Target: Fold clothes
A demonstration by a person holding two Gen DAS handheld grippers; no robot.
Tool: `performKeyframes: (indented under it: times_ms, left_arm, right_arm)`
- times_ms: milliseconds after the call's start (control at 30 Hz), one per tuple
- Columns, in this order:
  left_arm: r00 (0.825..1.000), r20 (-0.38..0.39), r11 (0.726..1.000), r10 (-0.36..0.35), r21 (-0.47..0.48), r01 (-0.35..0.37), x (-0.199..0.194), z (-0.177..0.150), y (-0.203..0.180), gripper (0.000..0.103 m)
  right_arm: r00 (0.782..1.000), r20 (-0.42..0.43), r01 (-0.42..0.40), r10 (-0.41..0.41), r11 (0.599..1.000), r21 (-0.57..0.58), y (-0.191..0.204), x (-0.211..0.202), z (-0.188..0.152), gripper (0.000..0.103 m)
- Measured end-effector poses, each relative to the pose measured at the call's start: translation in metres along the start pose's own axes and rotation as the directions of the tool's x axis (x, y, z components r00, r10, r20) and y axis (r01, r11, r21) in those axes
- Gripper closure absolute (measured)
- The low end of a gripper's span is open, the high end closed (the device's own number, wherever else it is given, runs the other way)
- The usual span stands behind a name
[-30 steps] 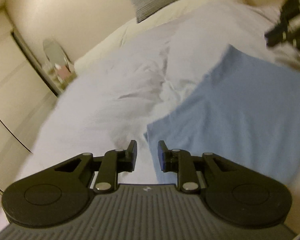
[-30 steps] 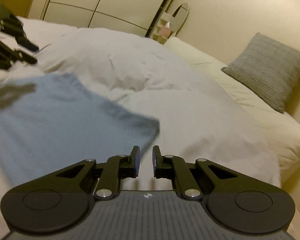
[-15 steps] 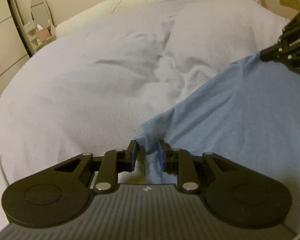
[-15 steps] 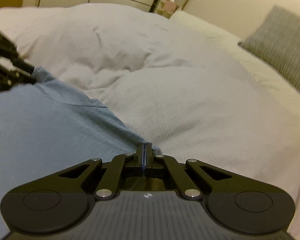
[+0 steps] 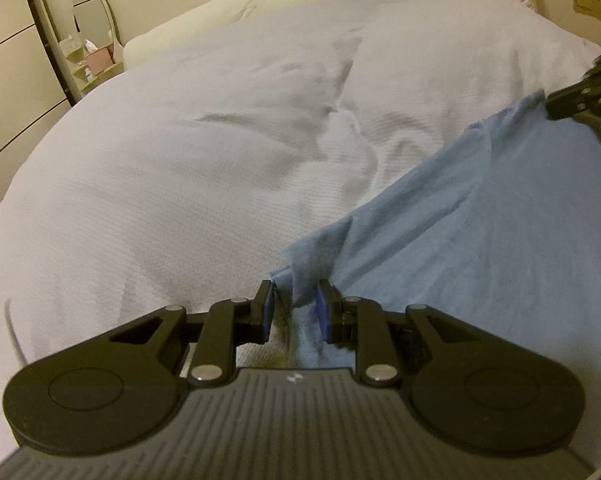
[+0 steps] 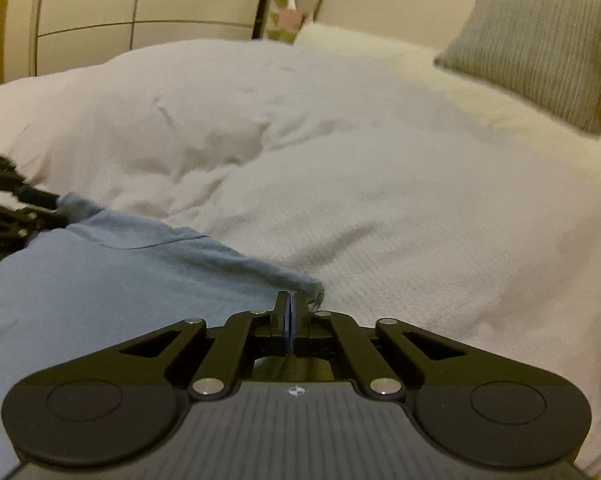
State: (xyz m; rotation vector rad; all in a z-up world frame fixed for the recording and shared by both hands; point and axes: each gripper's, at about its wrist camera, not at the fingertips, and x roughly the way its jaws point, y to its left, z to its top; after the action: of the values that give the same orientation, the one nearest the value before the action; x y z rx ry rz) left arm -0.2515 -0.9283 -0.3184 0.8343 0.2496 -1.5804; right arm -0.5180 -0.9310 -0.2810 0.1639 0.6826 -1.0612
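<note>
step: gripping corners of the light blue knit garment [image 5: 480, 248] lying on the white quilted bed [image 5: 160, 184] | left tool [image 5: 294, 306] gaping narrowly around one corner | right tool [image 6: 291, 318] pinching another | next: clamping left, then lifting together

You see a plain light blue garment [image 5: 480, 240] on a white bedspread [image 5: 160, 200] with a fine woven texture. Your black grippers carry blue pads [image 5: 323, 312]. The grey pillow [image 6: 540, 40] looks faintly striped, though blurred.
</note>
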Motion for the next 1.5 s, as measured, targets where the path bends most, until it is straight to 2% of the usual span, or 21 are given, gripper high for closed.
performKeyframes:
  times_ms: [333,500,600,667,733,833,967,1100,1133,1167,1233,1267,1300,1333,1400,1500]
  left_arm:
    - [0.999,-0.021,0.999,0.047,0.019,-0.047,-0.022,0.007,-0.009,0.083]
    - [0.999,0.011,0.999,0.033,0.014,-0.033,-0.06,0.002,-0.019,0.082]
    - [0.999,0.033,1.0,0.018,0.006,-0.018,-0.093,-0.014,-0.03,0.082]
    - [0.999,0.05,1.0,0.003,-0.006,-0.003,-0.114,-0.027,-0.039,0.082]
    - [0.997,0.07,0.999,-0.019,-0.027,0.021,-0.133,-0.042,-0.05,0.081]
    - [0.998,0.065,0.999,-0.017,-0.047,0.021,-0.144,-0.062,-0.068,0.08]
    - [0.999,0.03,0.995,0.015,-0.101,-0.012,-0.143,-0.082,-0.074,0.079]
    - [0.999,0.009,0.993,0.049,-0.105,-0.048,-0.153,-0.092,-0.067,0.078]
    - [0.998,0.013,0.994,0.055,-0.092,-0.054,-0.159,-0.093,-0.065,0.078]
    - [0.998,0.03,0.996,0.059,-0.061,-0.057,-0.168,-0.094,-0.066,0.078]
    - [0.994,0.086,0.996,0.063,0.059,-0.068,-0.186,-0.098,-0.075,0.066]
    - [0.992,0.113,0.988,0.059,0.135,-0.074,-0.193,-0.102,-0.083,0.055]
    - [0.989,0.14,0.974,0.053,0.211,-0.082,-0.2,-0.106,-0.09,0.049]
    - [0.985,0.166,0.954,0.044,0.285,-0.091,-0.207,-0.109,-0.098,0.049]
    - [0.986,0.154,0.908,0.055,0.403,-0.114,-0.202,-0.114,-0.112,0.05]
    - [0.985,0.15,0.855,0.081,0.499,-0.146,-0.182,-0.117,-0.125,0.056]
  right_arm:
    - [0.99,-0.016,-0.139,0.14,0.99,0.018,0.031,-0.043,-0.029,0.103]
    - [0.982,-0.063,-0.175,0.176,0.984,0.021,0.028,-0.054,-0.051,0.103]
    - [0.988,-0.08,-0.129,0.133,0.99,0.055,0.015,-0.069,-0.063,0.103]
    - [0.992,-0.055,-0.107,0.112,0.991,0.082,0.009,-0.087,-0.066,0.094]
    - [0.99,-0.005,-0.137,0.139,0.984,0.117,0.013,-0.109,-0.07,0.091]
    - [0.976,0.035,-0.216,0.213,0.97,0.109,0.038,-0.127,-0.076,0.092]
    - [0.971,-0.01,-0.238,0.241,0.964,0.121,0.055,-0.124,-0.094,0.093]
    - [0.983,-0.044,-0.171,0.179,0.976,0.138,0.043,-0.135,-0.109,0.093]
    - [0.987,-0.038,-0.152,0.157,0.983,0.106,0.043,-0.142,-0.111,0.092]
    - [0.99,-0.03,-0.133,0.135,0.988,0.072,0.043,-0.15,-0.112,0.085]
    - [0.995,0.007,-0.1,0.101,0.994,-0.051,0.05,-0.164,-0.115,0.076]
    - [0.996,0.022,-0.083,0.087,0.988,-0.131,0.058,-0.166,-0.115,0.072]
    - [0.997,0.038,-0.065,0.074,0.975,-0.211,0.065,-0.168,-0.116,0.072]
    - [0.997,0.055,-0.045,0.063,0.956,-0.289,0.073,-0.17,-0.117,0.072]
    - [0.996,0.065,-0.023,0.056,0.907,-0.42,0.091,-0.16,-0.117,0.072]
    - [0.995,0.085,0.015,0.043,0.809,-0.588,0.119,-0.144,-0.118,0.072]
